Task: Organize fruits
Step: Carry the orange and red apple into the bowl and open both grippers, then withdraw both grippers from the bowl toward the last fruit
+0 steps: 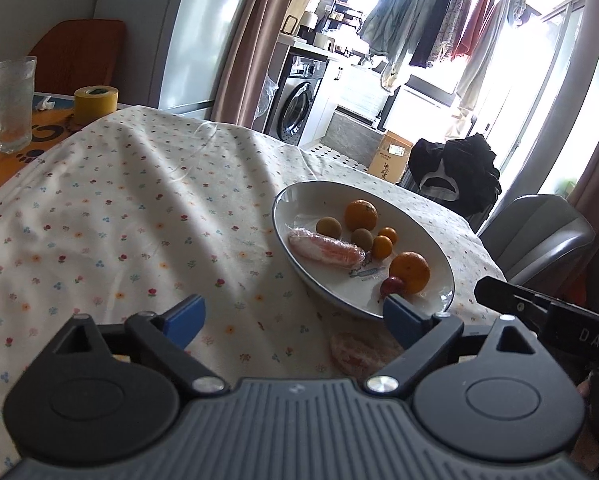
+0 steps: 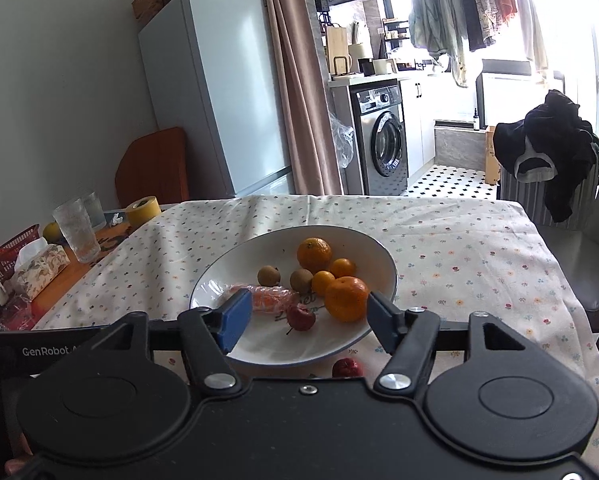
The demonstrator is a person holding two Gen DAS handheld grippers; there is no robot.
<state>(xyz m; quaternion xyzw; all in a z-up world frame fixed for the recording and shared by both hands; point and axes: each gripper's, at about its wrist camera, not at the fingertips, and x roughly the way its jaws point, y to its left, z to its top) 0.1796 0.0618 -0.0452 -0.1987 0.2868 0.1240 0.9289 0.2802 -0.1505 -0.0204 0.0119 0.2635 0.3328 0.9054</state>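
Observation:
A white plate on the flowered tablecloth holds two oranges, two small kumquats, two brown round fruits, a small red fruit and a plastic-wrapped pink piece. Another wrapped pink piece lies on the cloth in front of the plate. A red fruit lies on the cloth by the plate's near rim. My left gripper is open and empty. My right gripper is open and empty, over the plate's near part.
A drinking glass, a yellow tape roll and a tissue box stand on the bare table to the left. A grey chair stands at the right edge.

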